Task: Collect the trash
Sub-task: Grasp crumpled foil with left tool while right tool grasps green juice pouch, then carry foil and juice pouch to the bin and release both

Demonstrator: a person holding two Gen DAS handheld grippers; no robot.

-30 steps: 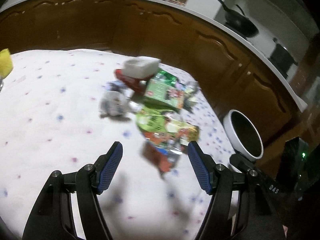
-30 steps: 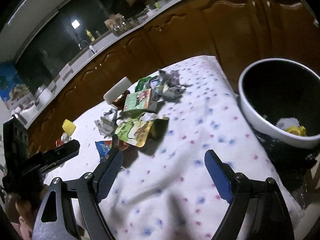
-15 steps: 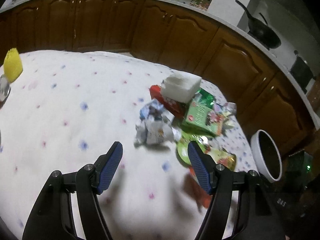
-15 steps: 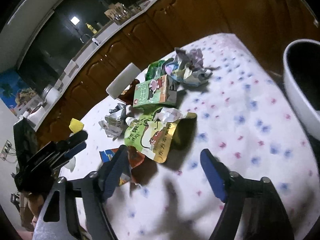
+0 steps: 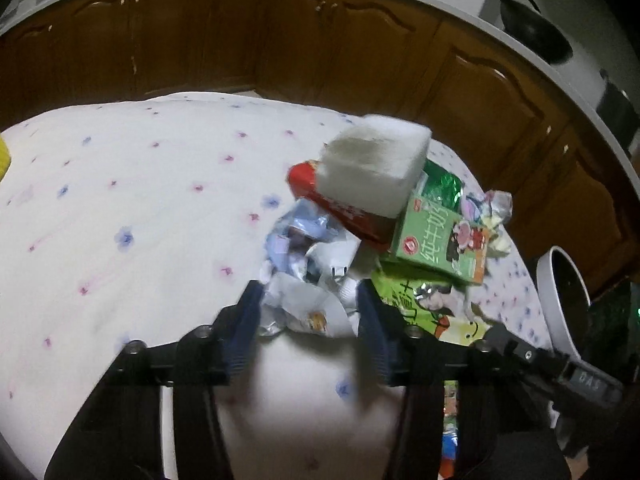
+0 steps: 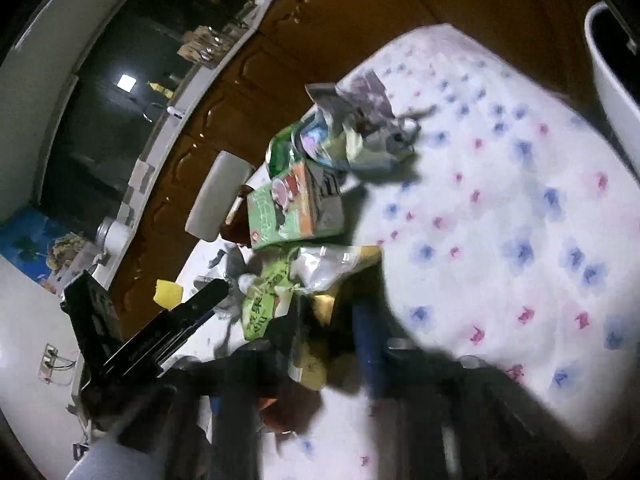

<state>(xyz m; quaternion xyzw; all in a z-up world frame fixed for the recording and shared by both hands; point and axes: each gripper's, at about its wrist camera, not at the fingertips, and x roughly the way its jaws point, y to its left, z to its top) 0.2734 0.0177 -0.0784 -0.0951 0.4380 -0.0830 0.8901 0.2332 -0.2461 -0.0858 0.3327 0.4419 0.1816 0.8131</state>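
Observation:
A pile of trash lies on the flowered tablecloth [image 5: 120, 208]. It holds a white foam block [image 5: 372, 172], a red wrapper [image 5: 340, 210], a green milk carton [image 5: 436, 248] and a green snack pouch [image 5: 432, 308]. My left gripper [image 5: 308, 304] is closing on a crumpled white-and-blue wrapper [image 5: 304, 264], and both pads touch its near end. In the right wrist view my right gripper [image 6: 332, 328] is closing around the pouch's [image 6: 280, 280] gold lower end. That end sits between the jaws, with a dark gap beside the blue finger [image 6: 366, 336].
A white round bin [image 6: 608, 76] with a dark inside stands past the table's right edge, seen also as the bin [image 5: 560, 300]. More crumpled wrappers [image 6: 352, 136] lie at the pile's far end. A yellow object [image 6: 168, 292] sits further left. Brown cabinets run behind the table.
Both grippers came down and forward onto the pile. The left jaws narrowed around the crumpled wrapper. The right gripper rolled and its jaws narrowed around the green pouch's end.

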